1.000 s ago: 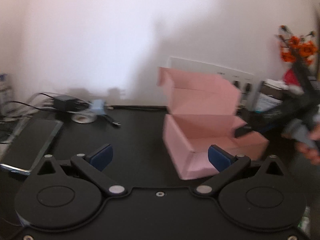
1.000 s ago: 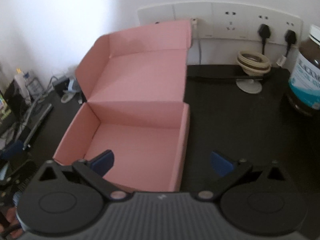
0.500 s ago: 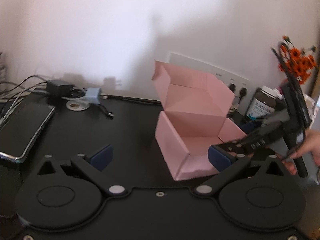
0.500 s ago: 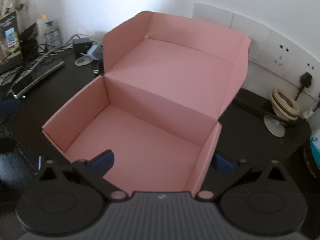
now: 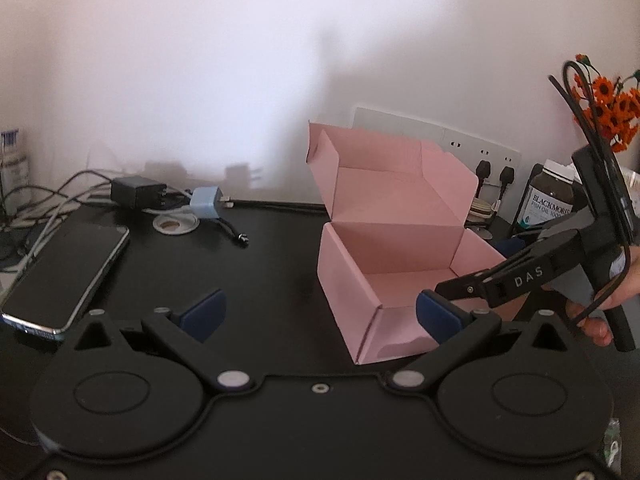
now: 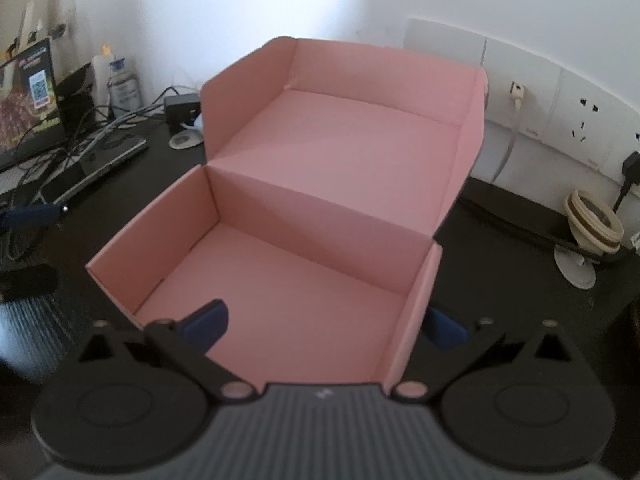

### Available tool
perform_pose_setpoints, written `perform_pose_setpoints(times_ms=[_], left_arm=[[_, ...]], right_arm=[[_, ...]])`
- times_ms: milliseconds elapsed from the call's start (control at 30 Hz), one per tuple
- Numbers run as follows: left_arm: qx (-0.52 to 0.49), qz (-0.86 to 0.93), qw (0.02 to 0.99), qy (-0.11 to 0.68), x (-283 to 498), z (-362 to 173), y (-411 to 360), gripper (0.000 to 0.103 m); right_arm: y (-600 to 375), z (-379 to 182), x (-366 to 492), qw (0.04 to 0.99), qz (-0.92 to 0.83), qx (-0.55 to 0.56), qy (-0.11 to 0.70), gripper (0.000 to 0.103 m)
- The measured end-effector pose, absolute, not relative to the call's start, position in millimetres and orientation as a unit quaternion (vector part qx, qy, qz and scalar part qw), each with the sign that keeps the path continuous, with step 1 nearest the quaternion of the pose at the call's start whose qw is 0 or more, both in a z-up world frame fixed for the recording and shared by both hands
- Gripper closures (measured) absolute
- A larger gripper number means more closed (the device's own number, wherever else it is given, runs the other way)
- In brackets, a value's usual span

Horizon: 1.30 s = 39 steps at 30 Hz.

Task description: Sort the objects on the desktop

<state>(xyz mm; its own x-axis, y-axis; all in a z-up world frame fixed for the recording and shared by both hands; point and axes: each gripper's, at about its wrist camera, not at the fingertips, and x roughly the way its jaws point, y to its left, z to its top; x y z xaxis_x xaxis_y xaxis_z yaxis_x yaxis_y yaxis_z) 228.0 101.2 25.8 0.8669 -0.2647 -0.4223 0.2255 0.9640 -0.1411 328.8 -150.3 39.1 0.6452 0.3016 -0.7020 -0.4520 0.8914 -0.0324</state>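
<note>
1. Pink box (image 6: 280, 280) set lid-up near desk (image 5: 280, 248) back edge, empty, ready for filling.
2. Right gripper (image 6: 324, 324) spread astride box's right wall.
3. Left gripper (image 5: 320, 316) spread, empty; phone (image 5: 68, 272) at left edge.

pink box (image 6: 320, 184): matt smooth cardboard | desk (image 5: 280, 256): black, faint sheen | smartphone (image 5: 68, 272): glossy glass face, shiny metal edge | fish oil bottle (image 5: 550, 196): glossy brown plastic or glass, paper label | right gripper (image 6: 326, 324): matt black plastic, ribbed grey body
</note>
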Motion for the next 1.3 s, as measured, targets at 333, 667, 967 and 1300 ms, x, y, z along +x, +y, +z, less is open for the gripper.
perform_pose_setpoints(times_ms=[333, 667, 967, 1300], left_arm=[[-0.034, -0.134, 0.965, 0.221, 225, 26, 98, 0.0], [-0.042, -0.137, 0.965, 0.22, 224, 27, 99, 0.0], [-0.02, -0.13, 0.968, 0.213, 219, 27, 88, 0.0], [0.041, -0.1, 0.972, 0.207, 217, 23, 75, 0.0]], right_arm=[[-180, 71, 295, 0.93, 0.181, -0.059, 0.313, 0.001], [-224, 130, 193, 0.96, 0.19, -0.01, 0.204, 0.001], [-225, 84, 115, 0.955, 0.19, -0.109, 0.2, 0.001], [-211, 54, 147, 0.951, 0.2, -0.084, 0.219, 0.013]])
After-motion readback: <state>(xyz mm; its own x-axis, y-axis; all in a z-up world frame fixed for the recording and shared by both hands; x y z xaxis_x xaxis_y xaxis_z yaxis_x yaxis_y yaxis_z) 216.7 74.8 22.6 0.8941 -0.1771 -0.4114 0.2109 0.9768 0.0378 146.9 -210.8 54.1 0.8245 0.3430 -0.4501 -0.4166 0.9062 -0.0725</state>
